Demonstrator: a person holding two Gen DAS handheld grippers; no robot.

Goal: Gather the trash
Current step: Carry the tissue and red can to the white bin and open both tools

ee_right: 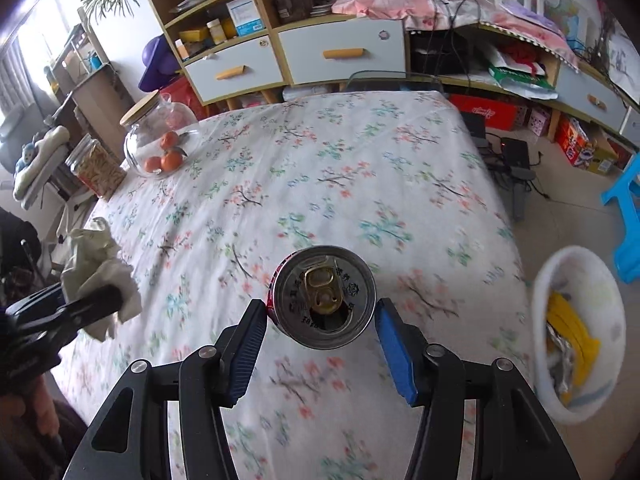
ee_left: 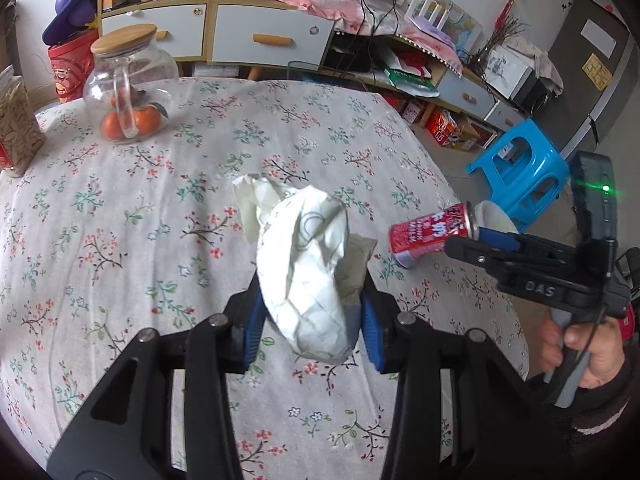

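My left gripper (ee_left: 310, 300) is shut on a crumpled white paper wad (ee_left: 308, 264) and holds it above the floral tablecloth (ee_left: 120, 240). It also shows at the left of the right wrist view, with the paper wad (ee_right: 96, 264) in its jaws. My right gripper (ee_right: 320, 320) is shut on a red drink can (ee_right: 325, 298), whose opened silver top faces the camera. In the left wrist view the can (ee_left: 432, 232) hangs off the table's right edge in the right gripper (ee_left: 476, 240). A white trash bin (ee_right: 576, 332) with yellow and foil scraps stands on the floor at right.
A glass jar with a wooden lid (ee_left: 128, 88) holding oranges and a jar of snacks (ee_left: 16, 120) stand at the table's far left. A blue plastic stool (ee_left: 520, 176) is on the floor to the right. Cabinets and shelves (ee_right: 280, 52) line the wall behind.
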